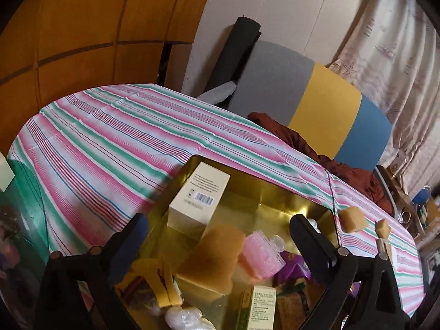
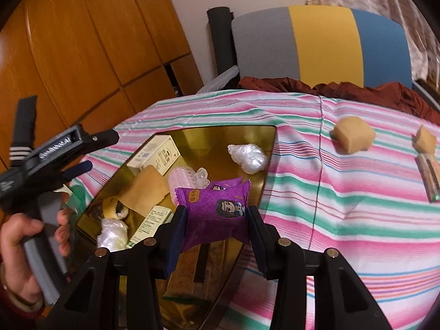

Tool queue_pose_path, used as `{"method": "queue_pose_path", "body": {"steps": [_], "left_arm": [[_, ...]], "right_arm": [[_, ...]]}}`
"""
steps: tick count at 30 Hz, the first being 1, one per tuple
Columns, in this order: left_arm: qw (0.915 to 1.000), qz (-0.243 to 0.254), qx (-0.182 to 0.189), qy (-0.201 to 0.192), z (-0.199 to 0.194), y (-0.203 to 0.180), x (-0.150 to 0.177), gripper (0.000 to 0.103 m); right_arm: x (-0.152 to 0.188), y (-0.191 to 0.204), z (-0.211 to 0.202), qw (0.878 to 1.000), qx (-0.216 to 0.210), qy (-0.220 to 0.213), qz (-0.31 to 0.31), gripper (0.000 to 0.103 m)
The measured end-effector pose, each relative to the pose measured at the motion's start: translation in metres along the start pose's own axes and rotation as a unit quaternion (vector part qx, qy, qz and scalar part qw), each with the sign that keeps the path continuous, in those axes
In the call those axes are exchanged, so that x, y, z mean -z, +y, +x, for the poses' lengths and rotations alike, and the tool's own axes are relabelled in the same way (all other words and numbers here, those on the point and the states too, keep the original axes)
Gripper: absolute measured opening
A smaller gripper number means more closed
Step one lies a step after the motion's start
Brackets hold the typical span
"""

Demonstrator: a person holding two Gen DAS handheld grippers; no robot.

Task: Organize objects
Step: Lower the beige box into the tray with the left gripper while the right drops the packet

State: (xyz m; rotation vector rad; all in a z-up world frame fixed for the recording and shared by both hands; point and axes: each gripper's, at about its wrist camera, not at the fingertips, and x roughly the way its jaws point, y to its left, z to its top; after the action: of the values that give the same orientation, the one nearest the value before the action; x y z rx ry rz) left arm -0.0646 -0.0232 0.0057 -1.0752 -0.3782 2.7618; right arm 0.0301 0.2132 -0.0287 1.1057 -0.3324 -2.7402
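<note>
A gold tin (image 1: 275,200) on the striped tablecloth holds a cream box (image 1: 198,192), a tan sponge (image 1: 211,255), a pink roller (image 1: 261,255), white plastic wads and small boxes. My left gripper (image 1: 217,228) hovers over it, jaws wide open with nothing between the pads; in the right wrist view the left gripper (image 2: 101,151) sits at the tin's left edge, held by a hand (image 2: 22,236). My right gripper (image 2: 217,216) is shut on a purple snack packet (image 2: 220,203) above the tin's (image 2: 214,134) near end.
Two tan sponge cubes (image 2: 353,134) (image 2: 425,139) and a wrapped bar (image 2: 429,176) lie on the cloth right of the tin. A grey, yellow and blue chair back (image 2: 321,44) with dark red fabric (image 2: 371,90) stands behind the table. Wooden cabinet doors (image 2: 82,41) fill the left.
</note>
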Motion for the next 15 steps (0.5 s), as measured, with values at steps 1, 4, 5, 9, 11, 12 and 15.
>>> {"method": "queue_pose_path", "body": {"steps": [1, 4, 5, 9, 11, 12, 15], "left_arm": [[1.0000, 0.004, -0.002, 0.001, 0.000, -0.002, 0.001, 0.103], [1.0000, 0.001, -0.005, 0.000, -0.001, -0.001, 0.001, 0.103], [1.0000, -0.003, -0.006, -0.001, -0.002, 0.000, 0.001, 0.103], [0.9996, -0.026, -0.012, -0.001, -0.006, 0.009, 0.001, 0.103], [0.9993, -0.035, -0.012, -0.003, -0.007, 0.013, 0.002, 0.103], [0.9993, -0.036, -0.011, -0.003, -0.008, 0.013, 0.002, 0.103], [0.9992, -0.035, -0.012, -0.012, -0.012, 0.012, 0.002, 0.103]], "right_arm": [[0.000, 0.002, 0.002, 1.000, 0.003, 0.003, -0.006, 0.044], [-0.004, 0.007, 0.009, 1.000, 0.004, 0.007, -0.015, 0.044], [-0.007, 0.008, 0.012, 1.000, 0.008, 0.007, -0.021, 0.044], [-0.028, 0.011, 0.035, 0.999, 0.024, 0.019, -0.035, 0.044], [-0.038, 0.011, 0.050, 0.999, 0.029, 0.030, -0.034, 0.045], [-0.043, 0.011, 0.059, 0.998, 0.030, 0.036, -0.032, 0.045], [-0.053, 0.007, 0.079, 0.998, 0.029, 0.049, -0.019, 0.049]]}}
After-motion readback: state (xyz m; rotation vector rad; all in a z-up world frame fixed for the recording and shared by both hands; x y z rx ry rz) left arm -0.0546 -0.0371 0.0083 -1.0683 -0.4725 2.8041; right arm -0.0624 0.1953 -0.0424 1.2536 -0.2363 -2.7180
